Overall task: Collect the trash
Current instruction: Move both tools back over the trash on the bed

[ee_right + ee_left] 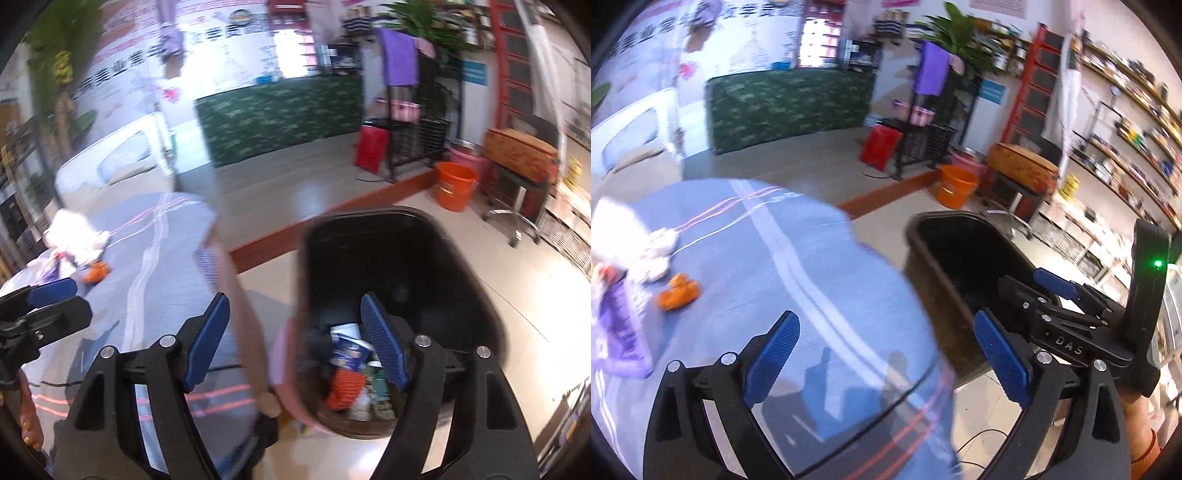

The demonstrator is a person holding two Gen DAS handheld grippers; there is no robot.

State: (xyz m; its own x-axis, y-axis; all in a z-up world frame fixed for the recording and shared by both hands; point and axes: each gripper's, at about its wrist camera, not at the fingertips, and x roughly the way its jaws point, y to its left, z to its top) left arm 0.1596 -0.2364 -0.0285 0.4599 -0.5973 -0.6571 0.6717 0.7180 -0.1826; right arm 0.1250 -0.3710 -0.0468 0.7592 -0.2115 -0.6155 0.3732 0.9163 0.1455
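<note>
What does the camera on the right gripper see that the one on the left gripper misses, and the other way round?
Only the right wrist view looks down into the black plastic bin and shows trash at its bottom, including a blue-and-white paper cup.

Only the left wrist view shows the wall shelves.

Both show the blue striped tablecloth, the small orange item on it, the orange bucket, and both grippers open and empty.

We see a glossy black plastic bin [424,266] beside a blue striped cloth-covered table [783,280]. Our blue ribbed gripper pads [1001,354] look matt.
</note>
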